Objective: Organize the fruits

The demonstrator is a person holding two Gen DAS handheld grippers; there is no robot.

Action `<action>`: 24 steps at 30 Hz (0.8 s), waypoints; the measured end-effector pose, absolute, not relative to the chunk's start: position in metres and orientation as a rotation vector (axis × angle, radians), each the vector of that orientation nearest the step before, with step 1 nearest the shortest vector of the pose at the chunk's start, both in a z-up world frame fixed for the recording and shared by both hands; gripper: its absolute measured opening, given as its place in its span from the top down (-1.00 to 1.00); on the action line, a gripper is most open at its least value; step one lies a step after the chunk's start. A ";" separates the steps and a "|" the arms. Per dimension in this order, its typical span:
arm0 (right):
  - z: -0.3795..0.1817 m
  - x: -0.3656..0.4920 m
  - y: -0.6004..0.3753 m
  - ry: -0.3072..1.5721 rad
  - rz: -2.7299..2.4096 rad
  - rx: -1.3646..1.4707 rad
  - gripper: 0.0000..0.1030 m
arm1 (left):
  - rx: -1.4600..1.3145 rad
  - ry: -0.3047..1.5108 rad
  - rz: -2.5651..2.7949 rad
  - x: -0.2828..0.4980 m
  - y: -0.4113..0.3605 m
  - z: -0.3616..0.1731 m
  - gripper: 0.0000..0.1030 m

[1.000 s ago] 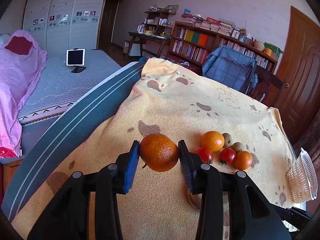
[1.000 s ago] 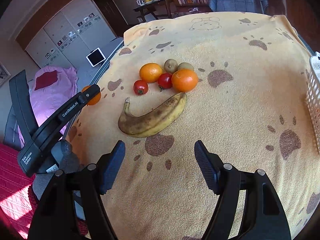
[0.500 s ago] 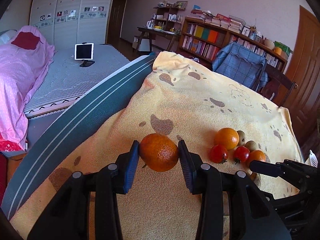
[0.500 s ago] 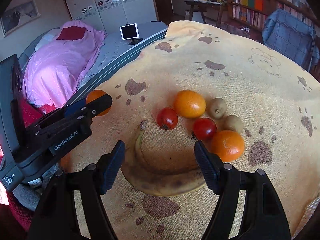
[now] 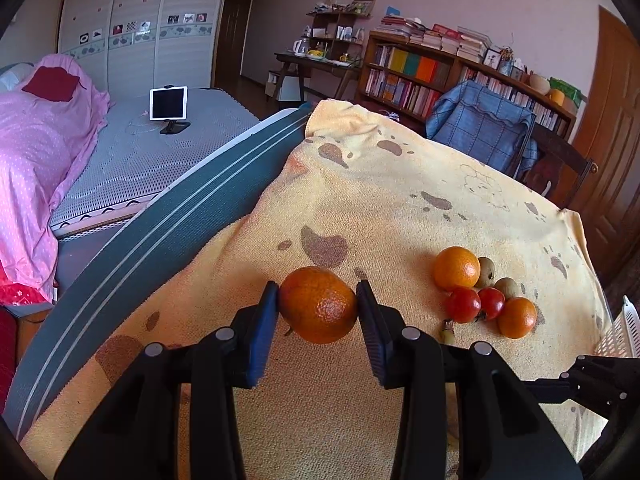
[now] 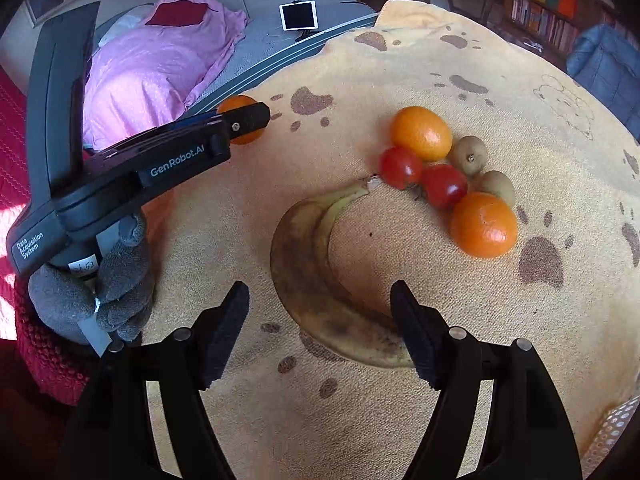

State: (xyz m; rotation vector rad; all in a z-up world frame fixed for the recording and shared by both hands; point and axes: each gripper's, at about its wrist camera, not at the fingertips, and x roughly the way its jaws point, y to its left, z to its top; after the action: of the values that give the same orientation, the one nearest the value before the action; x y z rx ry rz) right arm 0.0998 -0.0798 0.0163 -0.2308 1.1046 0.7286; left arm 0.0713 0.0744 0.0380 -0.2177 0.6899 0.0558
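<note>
My left gripper (image 5: 317,308) is shut on an orange mandarin (image 5: 319,305) and holds it above the yellow paw-print cloth (image 5: 400,200). It also shows in the right wrist view (image 6: 240,120), left of the fruit. A cluster lies to its right: two oranges (image 6: 421,133) (image 6: 483,225), two tomatoes (image 6: 400,167) and two kiwis (image 6: 469,155). A spotted banana (image 6: 316,280) lies in front of the cluster. My right gripper (image 6: 320,320) is open, with its fingers either side of the banana's lower end, just above it.
A white perforated basket (image 5: 620,336) stands at the cloth's right edge. A teal striped mat (image 5: 160,232) borders the cloth on the left. Beyond are a bed with a pink cover (image 5: 36,140), a tablet (image 5: 168,103), a chair and bookshelves.
My right gripper has moved forward and down over the banana, which now sits between its fingers. My left gripper has kept hold of the mandarin and drifted slightly left.
</note>
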 end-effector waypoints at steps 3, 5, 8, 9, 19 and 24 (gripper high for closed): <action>0.015 0.084 -0.072 1.101 0.753 -0.248 -0.47 | -0.219 0.690 0.057 0.071 0.074 0.038 0.22; 0.014 0.078 -0.066 1.092 0.755 -0.253 -0.47 | -0.220 0.690 0.057 0.071 0.074 0.038 0.22; 0.009 0.080 -0.058 1.079 0.702 -0.265 -0.34 | -0.220 0.687 0.059 0.070 0.074 0.039 0.22; 0.007 0.081 -0.055 1.079 0.677 -0.264 -0.22 | -0.219 0.687 0.059 0.070 0.074 0.039 0.22; 0.003 0.075 -0.044 0.985 0.512 -0.304 0.31 | -0.219 0.680 0.049 0.069 0.073 0.042 0.22; 0.007 0.063 -0.055 0.973 0.493 -0.236 0.34 | -0.219 0.674 0.043 0.067 0.073 0.043 0.22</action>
State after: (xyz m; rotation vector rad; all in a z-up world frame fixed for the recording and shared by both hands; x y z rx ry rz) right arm 0.0631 -0.0549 0.0069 -0.2362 0.9730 0.4934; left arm 0.0673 0.0725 0.0428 -0.2194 0.6743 0.0434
